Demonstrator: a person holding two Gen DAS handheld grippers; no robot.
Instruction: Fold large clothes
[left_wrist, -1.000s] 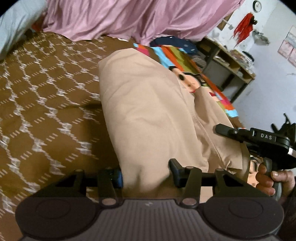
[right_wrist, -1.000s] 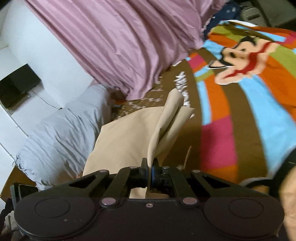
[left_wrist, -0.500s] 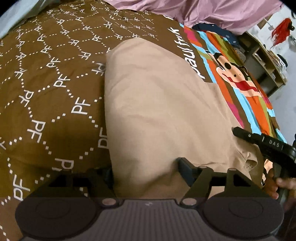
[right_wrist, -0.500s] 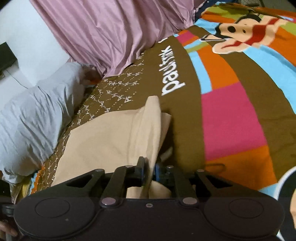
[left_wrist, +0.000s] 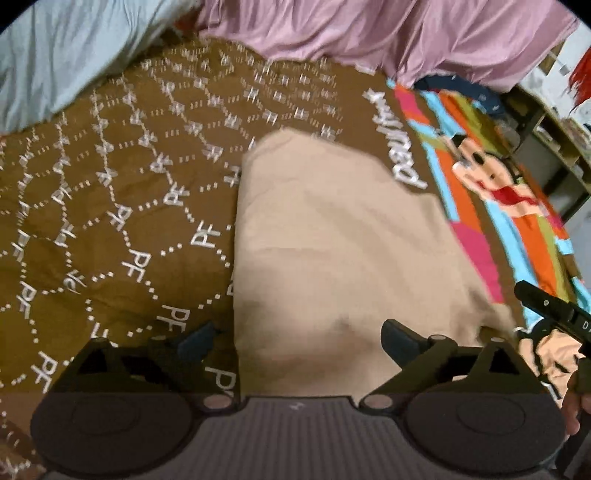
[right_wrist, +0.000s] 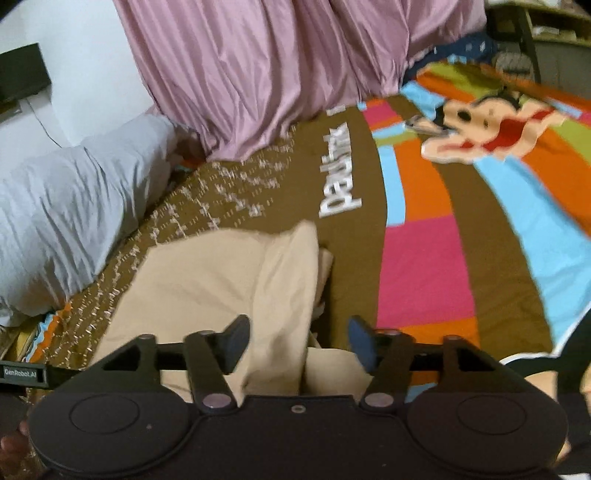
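Now two grippers, left gripper (left_wrist: 295, 338) and right gripper (right_wrist: 299, 341), just opened; one beige garment (left_wrist: 340, 236) released.

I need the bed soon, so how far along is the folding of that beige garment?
Done: the beige garment lies on the bedspread as a folded rectangle. In hand: nothing; the left claw and right claw have just been opening, and the cloth between their fingers lies unpinched. Left: the right edge in the right wrist view looks bunched, so it may need smoothing or another fold.
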